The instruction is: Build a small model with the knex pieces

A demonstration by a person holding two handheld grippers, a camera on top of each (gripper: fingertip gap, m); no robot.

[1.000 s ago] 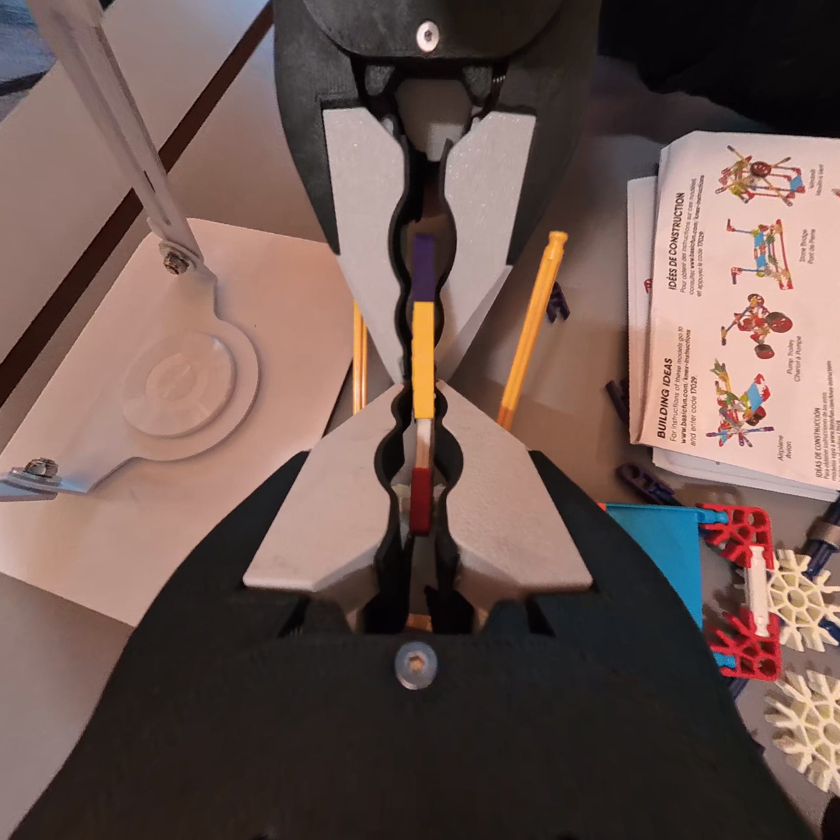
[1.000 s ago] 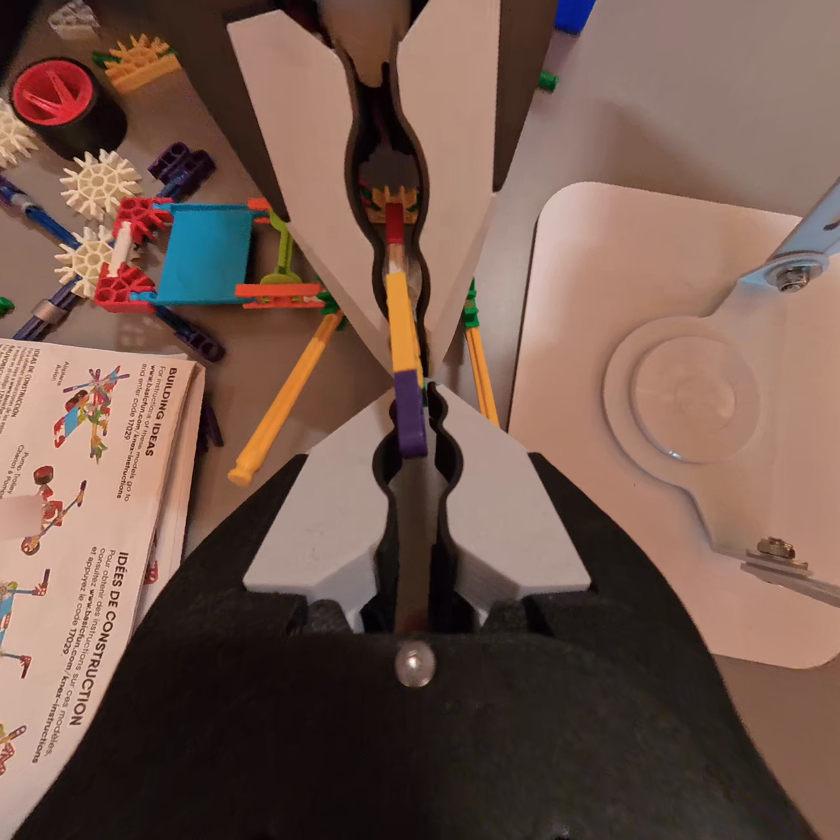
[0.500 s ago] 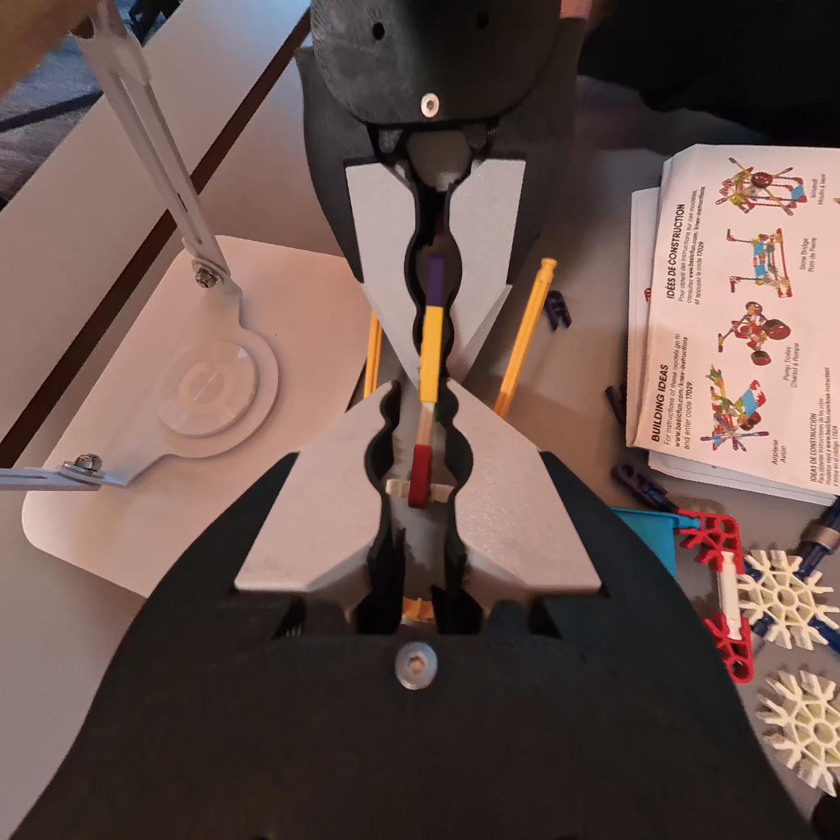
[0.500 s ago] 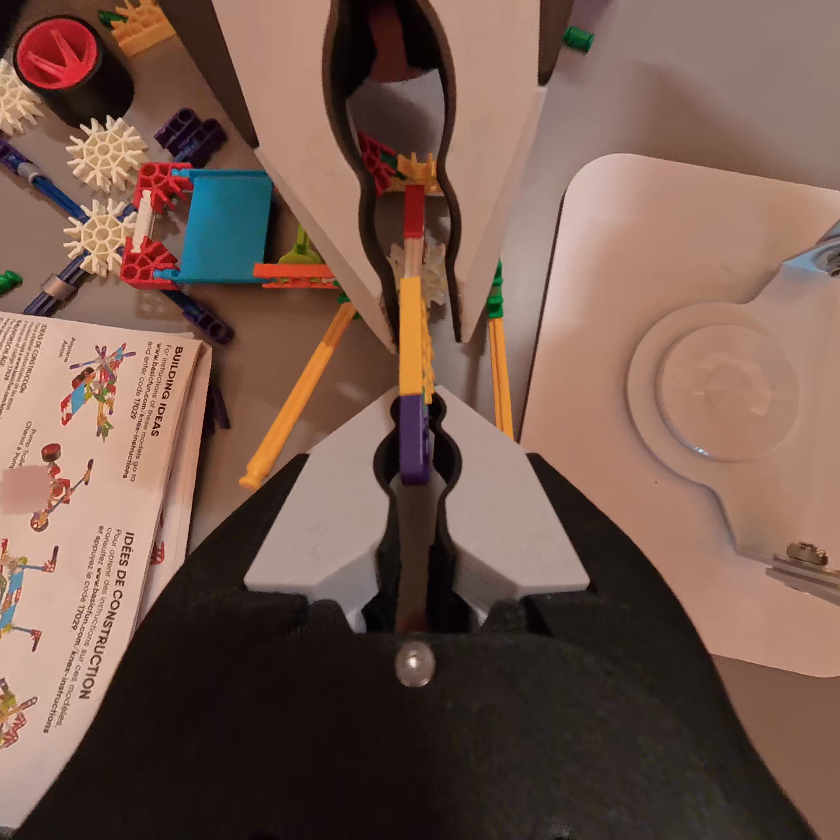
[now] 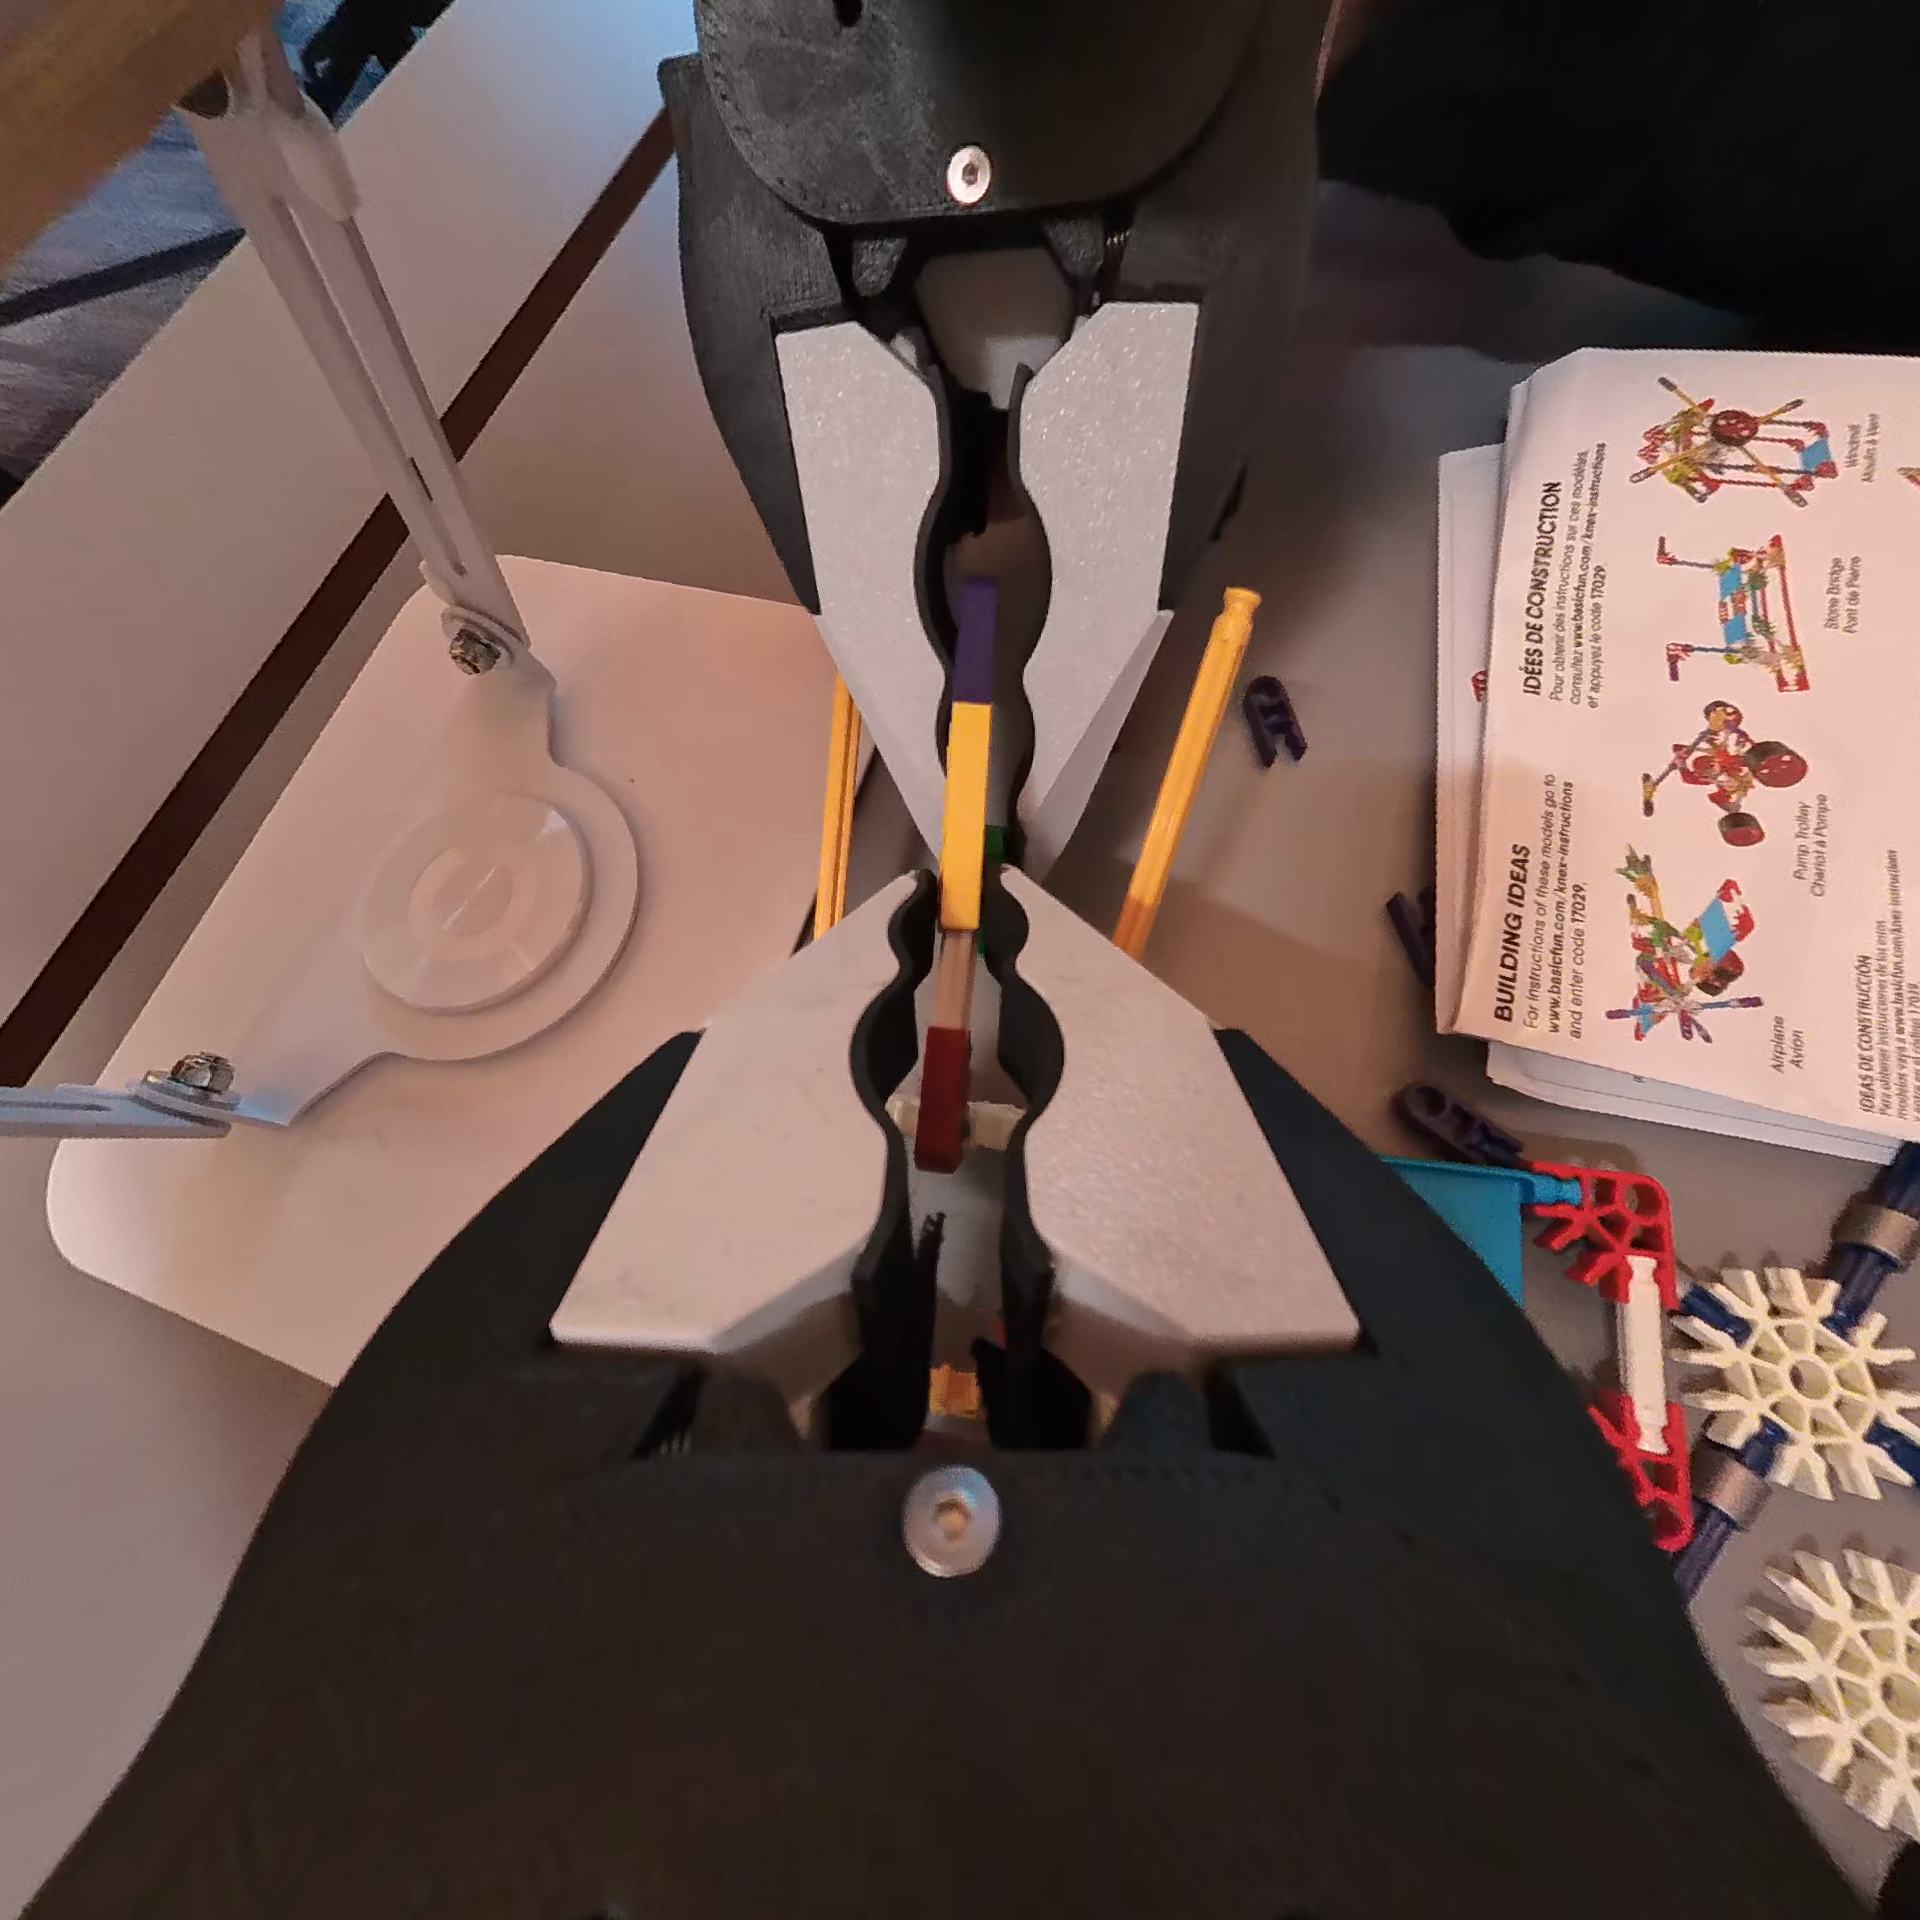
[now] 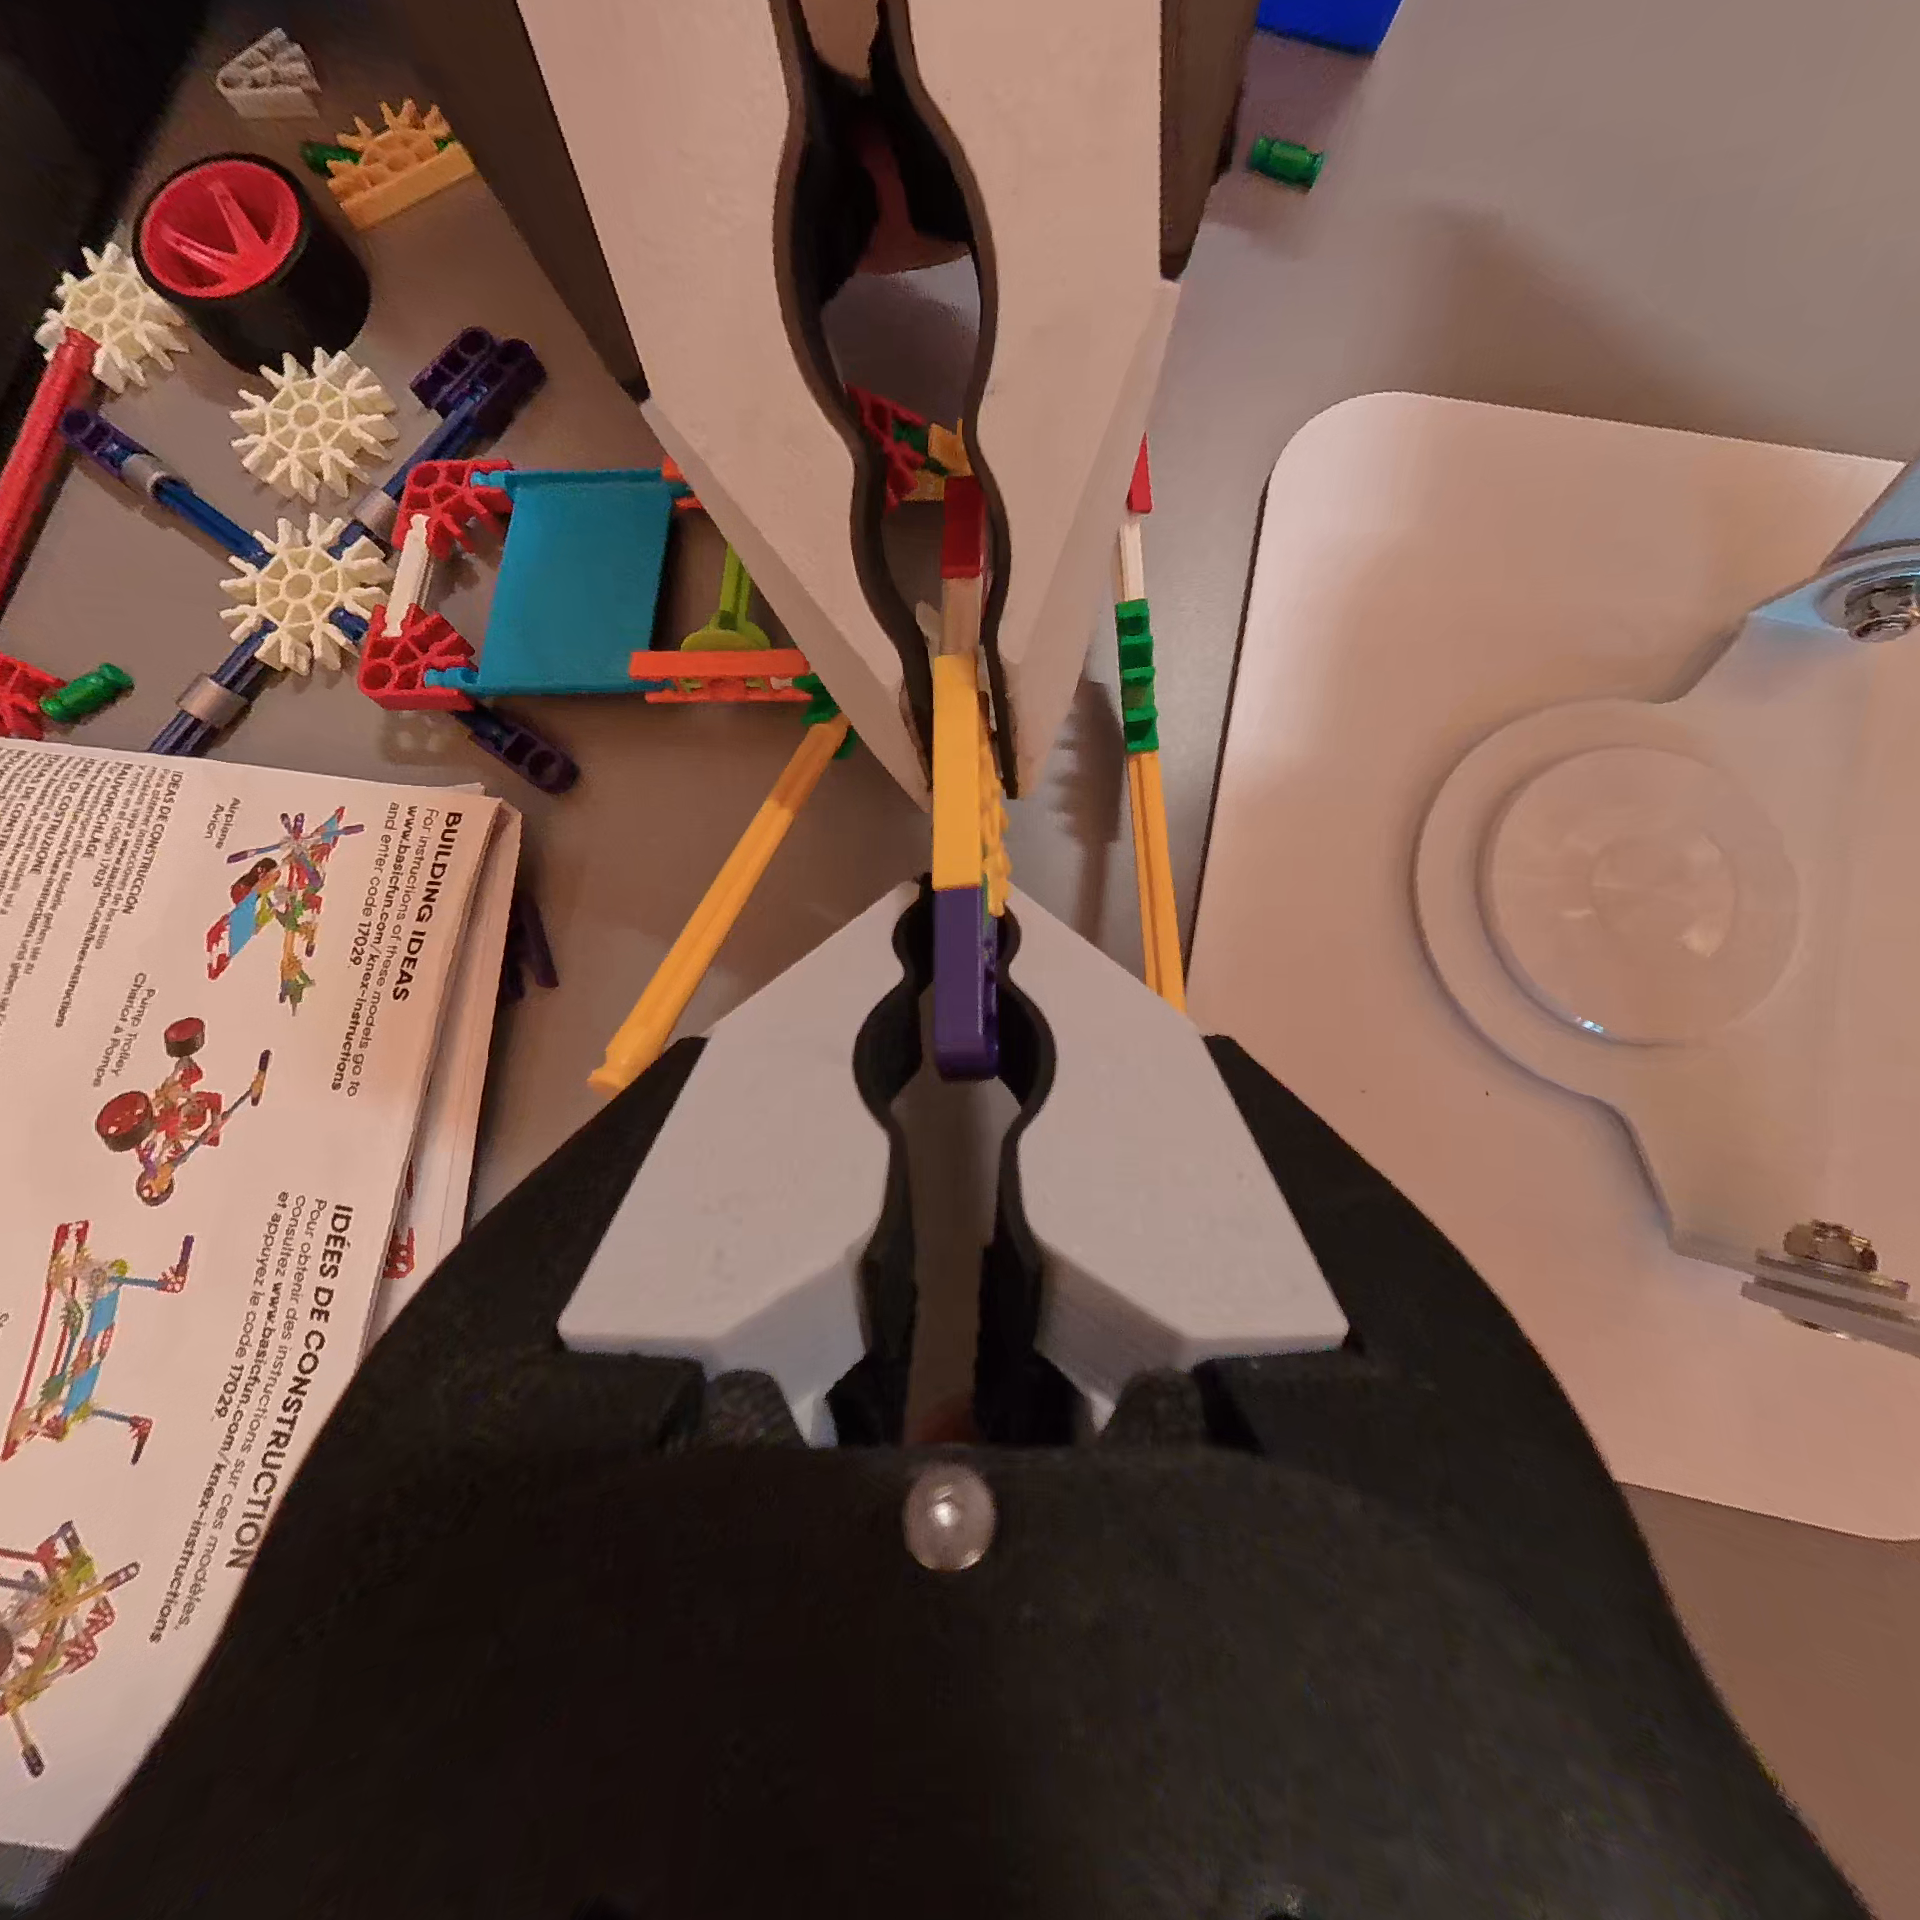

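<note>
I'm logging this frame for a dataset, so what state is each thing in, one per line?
Left hand-held gripper: shut on the red end of the multicoloured plastic rod chain.
Right hand-held gripper: shut on its purple end.
Multicoloured plastic rod chain: held in the air between both.
Printed instruction booklet: lying closed on the table.
Turquoise plastic panel assembly: lying flat, joined to red connectors.
Loose yellow plastic rod: lying on the table.

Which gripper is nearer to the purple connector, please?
The right. The right gripper is closed on the purple connector itself; the left gripper sits around the same assembly's red end, beyond the yellow section.
</note>
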